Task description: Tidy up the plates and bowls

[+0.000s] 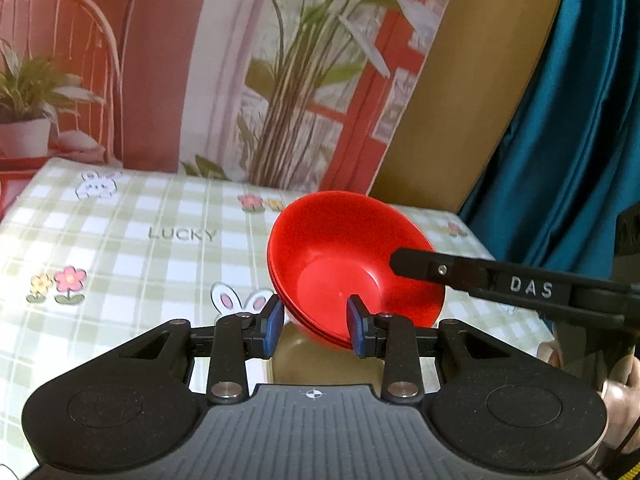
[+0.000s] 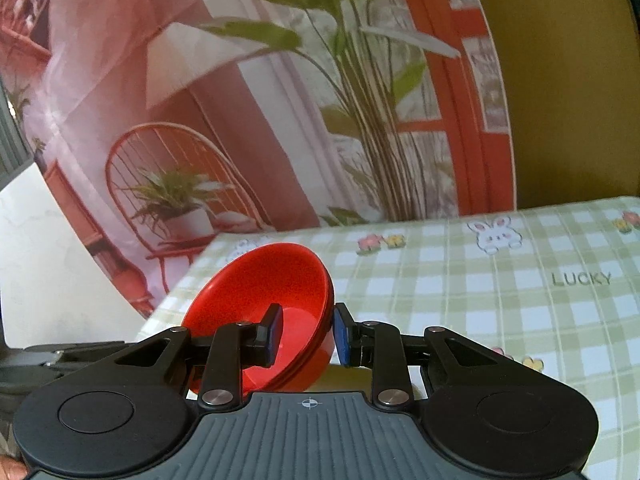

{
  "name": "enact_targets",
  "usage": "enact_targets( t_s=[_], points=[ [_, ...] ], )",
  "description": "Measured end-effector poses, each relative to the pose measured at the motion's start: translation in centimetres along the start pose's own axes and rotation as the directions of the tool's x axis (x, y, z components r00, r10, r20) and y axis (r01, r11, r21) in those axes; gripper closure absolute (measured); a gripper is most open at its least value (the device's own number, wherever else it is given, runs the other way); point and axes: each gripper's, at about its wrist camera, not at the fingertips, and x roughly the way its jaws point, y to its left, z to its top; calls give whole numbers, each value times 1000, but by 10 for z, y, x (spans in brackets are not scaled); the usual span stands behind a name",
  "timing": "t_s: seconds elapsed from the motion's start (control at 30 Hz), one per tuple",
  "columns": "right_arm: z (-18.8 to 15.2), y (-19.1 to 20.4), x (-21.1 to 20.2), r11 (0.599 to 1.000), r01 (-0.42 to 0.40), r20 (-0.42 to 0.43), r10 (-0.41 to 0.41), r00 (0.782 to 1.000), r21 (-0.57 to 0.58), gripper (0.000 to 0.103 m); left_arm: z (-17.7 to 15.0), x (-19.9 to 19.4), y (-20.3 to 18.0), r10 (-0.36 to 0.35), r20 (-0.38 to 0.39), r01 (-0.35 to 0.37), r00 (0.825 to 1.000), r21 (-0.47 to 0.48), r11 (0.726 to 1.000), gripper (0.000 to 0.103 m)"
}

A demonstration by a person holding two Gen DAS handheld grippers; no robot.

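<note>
**Two grippers carry a red bowl stack over the table**

Keep both hands level with each other, so the tilted bowls (image 1: 352,264) don't slip or twist, and set them down flat on the checked cloth (image 1: 140,240).

The left gripper (image 1: 316,326) has its jaws part-closed, pinching the near rim, one pad inside and one outside. The right gripper (image 2: 306,336) grips the opposite wall the same way, jaws narrow. The stack hangs just above the table, tipped toward the left camera.
</note>
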Motion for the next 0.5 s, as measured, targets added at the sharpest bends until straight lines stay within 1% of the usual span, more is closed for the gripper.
enact_targets(
  t_s=[0.07,0.1,0.5],
  points=[
    [-4,-4,2,1000,6,-11,-6,1000,10,77,-2,2,0,-4,-23,4,1000,2,1000,68],
    [-6,-5,2,1000,9,-17,-9,1000,13,77,-2,4,0,-9,-52,9,999,0,1000,68],
    [-34,-26,12,998,33,-86,-29,996,54,77,-27,24,-1,6,-159,0,987,37,999,68]
  ],
)
